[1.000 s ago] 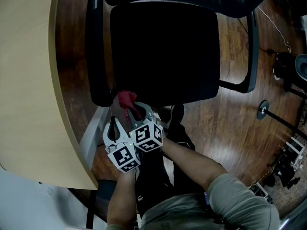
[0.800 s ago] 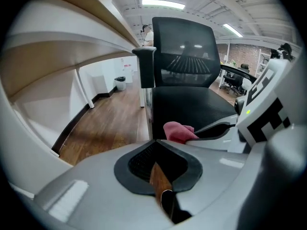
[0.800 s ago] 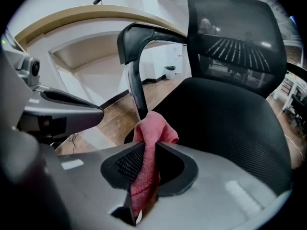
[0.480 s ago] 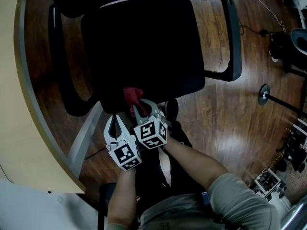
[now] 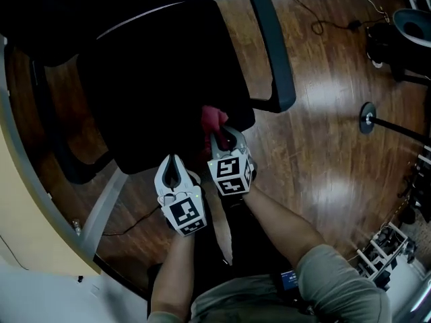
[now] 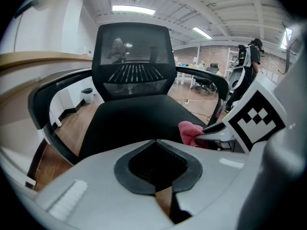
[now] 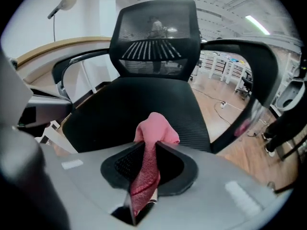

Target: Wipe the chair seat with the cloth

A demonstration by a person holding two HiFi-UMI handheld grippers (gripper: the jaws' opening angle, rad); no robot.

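Observation:
The black office chair's seat (image 5: pixel 161 79) fills the upper left of the head view. A red cloth (image 5: pixel 214 120) lies bunched on the seat's front edge near its right corner. My right gripper (image 5: pixel 219 136) is shut on the cloth; in the right gripper view the cloth (image 7: pixel 152 133) is pinched between the jaws and bulges out over the seat (image 7: pixel 139 99). To its left, my left gripper (image 5: pixel 173 161) hangs just off the seat's front edge, jaws closed together with nothing in them. The left gripper view shows the seat (image 6: pixel 129 119), the cloth (image 6: pixel 190 131) and the right gripper (image 6: pixel 216 131).
A curved wooden desk (image 5: pixel 17 200) runs down the left. The chair's right armrest (image 5: pixel 273 46) and left armrest (image 5: pixel 64 160) flank the seat. A round stand base (image 5: pixel 368 118) and cables lie on the wood floor to the right. A person (image 6: pixel 253 56) stands far behind.
Both grippers have slid right along the seat's front edge. The cloth has gone with the right gripper from the seat's front left corner to near its front right corner.

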